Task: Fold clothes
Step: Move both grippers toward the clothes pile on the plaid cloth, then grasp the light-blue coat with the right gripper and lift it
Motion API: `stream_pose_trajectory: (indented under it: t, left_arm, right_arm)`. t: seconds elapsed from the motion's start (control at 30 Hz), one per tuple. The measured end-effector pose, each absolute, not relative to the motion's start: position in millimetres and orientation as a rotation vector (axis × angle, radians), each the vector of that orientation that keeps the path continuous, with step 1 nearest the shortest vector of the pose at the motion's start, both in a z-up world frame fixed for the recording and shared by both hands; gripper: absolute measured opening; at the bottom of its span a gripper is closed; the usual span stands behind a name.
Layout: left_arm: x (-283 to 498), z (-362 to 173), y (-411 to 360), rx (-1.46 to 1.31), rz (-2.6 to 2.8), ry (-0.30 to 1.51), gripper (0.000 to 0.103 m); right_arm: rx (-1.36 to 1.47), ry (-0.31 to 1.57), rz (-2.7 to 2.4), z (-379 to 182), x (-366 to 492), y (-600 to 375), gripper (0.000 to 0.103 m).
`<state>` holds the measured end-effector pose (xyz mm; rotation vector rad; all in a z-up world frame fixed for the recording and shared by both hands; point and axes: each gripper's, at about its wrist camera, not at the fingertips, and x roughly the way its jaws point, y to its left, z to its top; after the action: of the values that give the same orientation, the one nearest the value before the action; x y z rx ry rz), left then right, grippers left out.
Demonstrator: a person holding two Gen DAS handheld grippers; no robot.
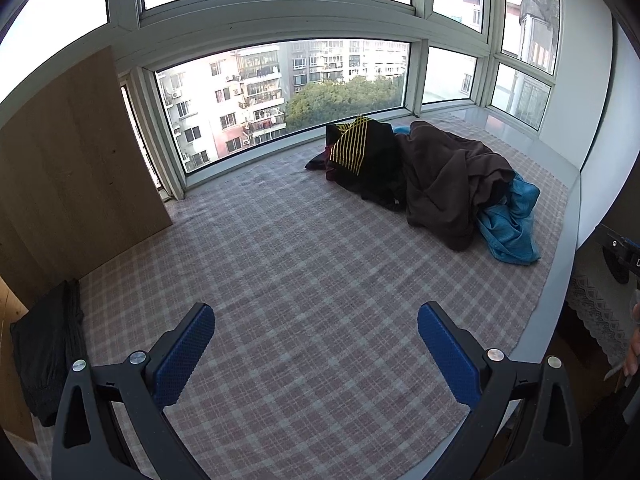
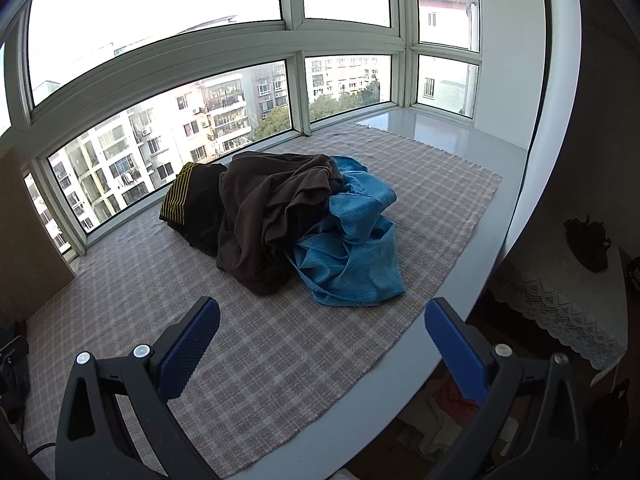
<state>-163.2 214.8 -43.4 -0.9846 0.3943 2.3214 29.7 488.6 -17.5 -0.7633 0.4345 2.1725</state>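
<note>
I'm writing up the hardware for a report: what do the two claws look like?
Both look alike. The left claw and the right claw each have a black plastic frame with triangular cut-outs and round silver fasteners. Each carries two flat rectangular pads in dark blue with a fine knurled texture. No cables or markings show on either.

Your left gripper [image 1: 316, 340] is wide open, and its blue pads [image 1: 184, 354] hold nothing. Your right gripper [image 2: 322, 344] is wide open too, holding nothing.
</note>
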Motion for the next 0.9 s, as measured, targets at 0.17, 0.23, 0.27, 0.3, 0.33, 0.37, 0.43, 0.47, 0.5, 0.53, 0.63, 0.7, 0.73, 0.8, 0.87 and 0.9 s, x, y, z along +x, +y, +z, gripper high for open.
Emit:
stream_pose_trajectory:
  t: [0.17, 0.23, 0.27, 0.3, 0.33, 0.37, 0.43, 0.47, 0.5, 0.53, 0.63, 0.7, 0.73, 0.8, 0.87, 0.9]
  left_arm:
    - [-167, -53, 239, -1.033, 2.336, 0.451, 0.102]
    - [-170, -58, 248, -1.075, 2.33, 0.45, 0.102]
    - [-170, -60, 252, -1.096, 2.33, 0.446, 0.101]
    - [-171, -62, 257, -1.117, 2.33, 0.441, 0.101]
    - [-173, -63, 261, -1.142, 2.331, 0.429, 0.101]
    - [-175, -66, 266, -1.174, 2.333, 0.411, 0.101]
    - [-177, -72, 274, -1.222, 2.327, 0.37, 0.101]
    - [-177, -75, 279, -1.244, 2.336, 0.366, 0.101]
    - [-177, -78, 283, -1.261, 2.355, 0.375, 0.101]
    - [-177, -80, 286, -1.271, 2.375, 0.385, 0.101]
    - [-179, -83, 294, -1.32, 2.383, 0.365, 0.101]
    - [-182, -84, 300, -1.352, 2.378, 0.356, 0.101]
    - [-183, -85, 303, -1.363, 2.377, 0.363, 0.101]
    - [-186, -87, 308, -1.368, 2.397, 0.406, 0.098]
    - [-189, -89, 311, -1.398, 2.396, 0.389, 0.094]
    - [-192, -90, 313, -1.421, 2.38, 0.355, 0.093]
  right_arm:
    - [-0.736, 0.398, 2.197, -23, 25, 542, 0.103]
    - [-0.731, 0.377, 2.195, -27, 22, 570, 0.103]
    - [-0.726, 0.372, 2.196, -30, 20, 585, 0.103]
    - [-0.723, 0.369, 2.198, -34, 19, 600, 0.103]
    - [-0.73, 0.374, 2.205, -39, 15, 617, 0.103]
    - [-0.749, 0.385, 2.213, -46, 11, 633, 0.103]
    - [-0.801, 0.422, 2.249, -61, 1, 663, 0.102]
    - [-0.836, 0.451, 2.267, -71, -5, 677, 0.102]
    - [-0.871, 0.479, 2.278, -81, -12, 690, 0.102]
    - [-0.908, 0.506, 2.288, -92, -20, 701, 0.102]
    - [-1.017, 0.556, 2.292, -124, -45, 728, 0.102]
    - [-1.074, 0.567, 2.301, -141, -60, 737, 0.102]
    - [-1.087, 0.557, 2.312, -147, -65, 739, 0.1]
    - [-1.135, 0.541, 2.341, -159, -75, 743, 0.082]
    - [-1.232, 0.594, 2.373, -172, -84, 749, 0.033]
    - [-1.279, 0.674, 2.383, -180, -87, 753, 0.007]
